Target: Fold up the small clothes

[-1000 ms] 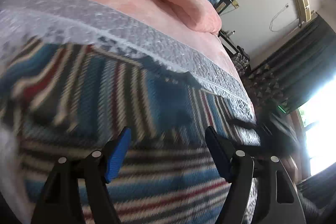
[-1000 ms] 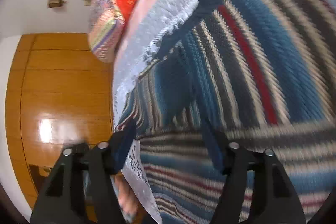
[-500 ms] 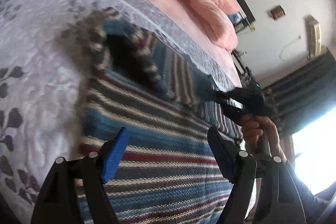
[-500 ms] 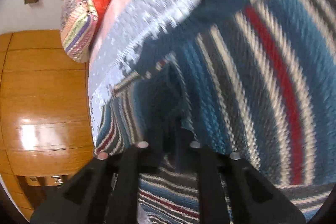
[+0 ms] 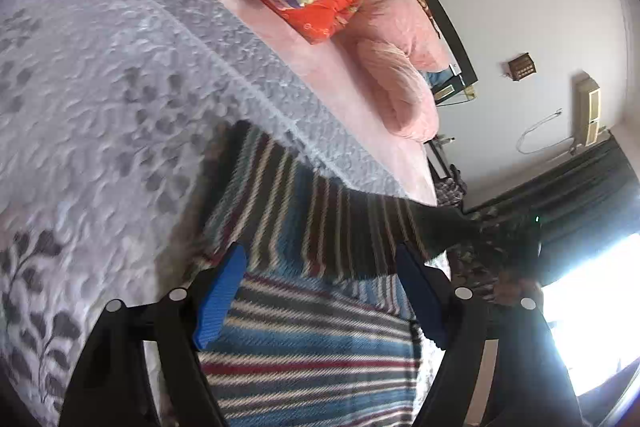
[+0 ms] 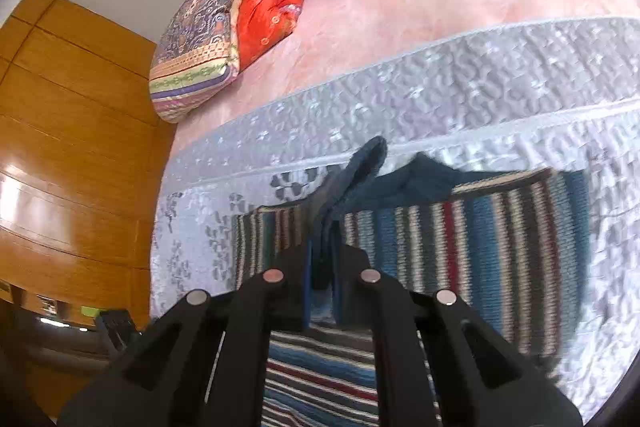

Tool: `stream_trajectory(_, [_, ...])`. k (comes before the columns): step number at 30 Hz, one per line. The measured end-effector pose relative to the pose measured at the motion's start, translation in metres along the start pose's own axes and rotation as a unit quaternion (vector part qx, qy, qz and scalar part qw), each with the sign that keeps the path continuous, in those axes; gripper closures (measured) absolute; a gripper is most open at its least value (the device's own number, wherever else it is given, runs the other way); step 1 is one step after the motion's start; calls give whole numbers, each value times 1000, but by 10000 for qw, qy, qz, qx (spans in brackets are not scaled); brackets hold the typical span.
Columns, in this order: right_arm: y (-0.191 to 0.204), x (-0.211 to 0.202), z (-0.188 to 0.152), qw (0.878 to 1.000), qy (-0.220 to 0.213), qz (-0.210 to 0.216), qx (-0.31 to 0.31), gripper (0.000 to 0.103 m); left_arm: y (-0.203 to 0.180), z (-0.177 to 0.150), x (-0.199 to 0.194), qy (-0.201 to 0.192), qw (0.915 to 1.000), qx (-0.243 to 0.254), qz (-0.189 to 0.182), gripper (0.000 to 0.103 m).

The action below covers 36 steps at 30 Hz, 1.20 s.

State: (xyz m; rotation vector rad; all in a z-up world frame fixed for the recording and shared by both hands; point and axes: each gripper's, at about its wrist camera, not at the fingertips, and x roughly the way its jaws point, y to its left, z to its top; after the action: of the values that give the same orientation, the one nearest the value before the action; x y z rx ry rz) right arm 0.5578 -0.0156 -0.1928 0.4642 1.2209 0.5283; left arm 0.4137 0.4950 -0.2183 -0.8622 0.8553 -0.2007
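A striped knit sweater [image 5: 316, 339] in blue, dark, cream and red lies on the grey quilted bedspread [image 5: 100, 99]. My left gripper [image 5: 320, 291] stands open just above it, blue pads apart with nothing between them. In the right wrist view my right gripper [image 6: 322, 267] is shut on a dark blue edge of the sweater [image 6: 500, 239], lifting a fold of it off the bed. The left wrist view shows that lifted part [image 5: 360, 223] stretched toward the right gripper [image 5: 516, 239] and the hand holding it.
A pink blanket [image 6: 400, 11] covers the bed beyond the bedspread, with a patterned red and multicolour pillow [image 6: 224, 27] and a rolled pink quilt [image 5: 400, 83]. A wooden wardrobe [image 6: 60, 147] stands left of the bed. Dark curtains [image 5: 580, 195] and a bright window are at the right.
My right gripper closed on the sweater's edge and has pulled it up and back off the bed. The left gripper stayed open and drew back, so more bedspread shows.
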Motion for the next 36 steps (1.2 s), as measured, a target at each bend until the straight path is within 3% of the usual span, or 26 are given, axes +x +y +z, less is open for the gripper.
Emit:
stream_trajectory(8, [-58, 1, -19, 9996, 45, -246, 131, 97, -3, 19, 69, 576, 9983, 92, -10, 26])
stream_trajectory(17, [-130, 44, -59, 9973, 270, -586, 357, 96, 13, 13, 131, 1088, 9924, 348, 458, 26])
stream_trajectory(20, [-150, 58, -70, 9964, 366, -562, 512, 91, 23, 12, 145, 1259, 9893, 300, 667, 26])
stream_trajectory(22, [-155, 49, -69, 9969, 266, -326, 670, 85, 17, 18, 147, 1360, 9886, 311, 568, 26])
stream_trajectory(24, [-164, 19, -59, 9951, -310, -41, 941, 82, 5, 27, 144, 1317, 9890, 495, 455, 26])
stream_trajectory(26, [-170, -1, -47, 9921, -596, 222, 1081, 82, -8, 41, 144, 1252, 9889, 702, 393, 26])
stream_trajectory(30, [-167, 15, -33, 9942, -219, 465, 941, 82, -17, 62, 160, 1266, 9866, 893, 505, 26])
stream_trajectory(34, [-161, 55, -34, 9962, 345, 347, 716, 81, -1, 66, 193, 1409, 9821, 824, 940, 27])
stream_trajectory(36, [-164, 73, -37, 9966, 590, 22, 573, 91, 12, 63, 205, 1492, 9793, 739, 1152, 28])
